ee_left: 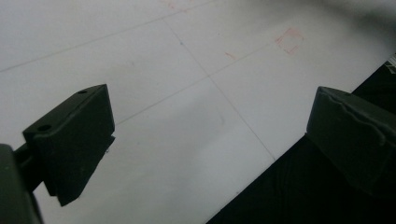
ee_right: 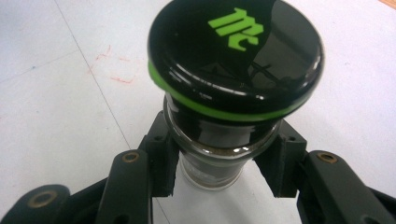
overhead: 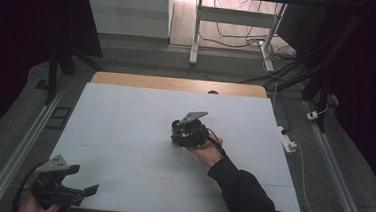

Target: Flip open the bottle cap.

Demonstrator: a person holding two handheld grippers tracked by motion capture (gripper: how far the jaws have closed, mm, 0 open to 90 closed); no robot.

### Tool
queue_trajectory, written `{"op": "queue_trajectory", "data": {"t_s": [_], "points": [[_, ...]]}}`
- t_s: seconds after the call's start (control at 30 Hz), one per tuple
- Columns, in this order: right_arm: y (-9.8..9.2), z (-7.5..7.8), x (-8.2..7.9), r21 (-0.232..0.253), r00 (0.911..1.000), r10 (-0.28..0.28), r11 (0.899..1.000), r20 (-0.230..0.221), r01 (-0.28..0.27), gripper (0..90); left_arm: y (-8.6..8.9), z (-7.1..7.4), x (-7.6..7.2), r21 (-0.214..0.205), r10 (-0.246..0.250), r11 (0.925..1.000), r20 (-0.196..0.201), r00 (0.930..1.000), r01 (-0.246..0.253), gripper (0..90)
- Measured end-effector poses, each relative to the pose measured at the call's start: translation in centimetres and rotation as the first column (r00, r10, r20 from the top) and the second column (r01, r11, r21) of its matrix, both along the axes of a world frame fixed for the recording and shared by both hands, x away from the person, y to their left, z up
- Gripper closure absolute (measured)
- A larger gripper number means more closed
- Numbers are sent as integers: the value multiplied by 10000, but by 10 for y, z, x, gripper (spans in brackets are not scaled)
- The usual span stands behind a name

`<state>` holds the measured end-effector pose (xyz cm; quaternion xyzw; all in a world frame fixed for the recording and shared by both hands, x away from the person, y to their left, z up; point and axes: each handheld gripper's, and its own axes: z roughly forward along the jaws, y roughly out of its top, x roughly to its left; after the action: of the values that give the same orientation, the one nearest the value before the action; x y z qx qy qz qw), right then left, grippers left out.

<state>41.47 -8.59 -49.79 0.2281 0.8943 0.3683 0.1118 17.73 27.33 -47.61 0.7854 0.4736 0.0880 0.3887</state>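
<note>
The right gripper (overhead: 180, 133) sits near the middle of the white table (overhead: 124, 131), a little right of centre, held by a hand in a dark sleeve (overhead: 243, 190) that comes in from the near right edge. In the right gripper view its two black jaws are closed against the neck of a small glass jar (ee_right: 219, 161), one jaw on each side, just below the lid. The jar has dark contents and a glossy black lid (ee_right: 236, 56) with a bright green ring round its rim and a green logo on top. The jar's base is hidden from that camera, so whether it stands on the table or hangs just above it cannot be told. Faint red marks (ee_right: 114, 70) show on the table to the left of the jar in that view. The left gripper (overhead: 78, 181) is at the near left corner of the table, well apart from the jar. Its jaws stand wide apart with nothing between them, over the table's near edge.
</note>
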Motion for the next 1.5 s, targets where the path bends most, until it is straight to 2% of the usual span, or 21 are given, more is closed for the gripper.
{"op": "queue_trajectory", "data": {"t_s": [0.3,0.4,0.53,0.67,0.87,1.07,1.23,1.4,1.5], "points": [[-1,-1,0,35,10000,45,10000,28,-45,526,-2,1,7,77,-268,9996,329,9991,265,15],[-1,-1,0,36,10000,61,10000,38,-61,526,-4,1,10,-172,-504,9985,493,9975,514,3],[-1,-1,0,41,10000,70,10000,27,-70,526,-8,2,16,-258,-788,9964,565,9953,804,0],[-1,0,1,29,10000,95,10000,24,-95,526,-14,1,24,-653,-957,9929,568,9938,993,0],[-1,0,1,7,9999,134,9999,12,-134,526,-24,1,37,-548,-1224,9904,728,9898,1266,0],[-1,0,1,-8,9999,132,9999,13,-132,527,-35,3,51,-369,-1271,9907,934,9875,1311,0],[-1,0,1,-5,9999,166,9999,22,-166,526,-47,5,67,-440,-1462,9875,1044,9837,1515,0],[-2,0,1,-15,9999,162,9999,15,-162,527,-62,7,82,-142,-1830,9825,1079,9772,1856,0],[-1,0,1,-6,9999,159,9999,5,-159,527,-68,9,90,-118,-1906,9811,1108,9754,1931,0]]}}
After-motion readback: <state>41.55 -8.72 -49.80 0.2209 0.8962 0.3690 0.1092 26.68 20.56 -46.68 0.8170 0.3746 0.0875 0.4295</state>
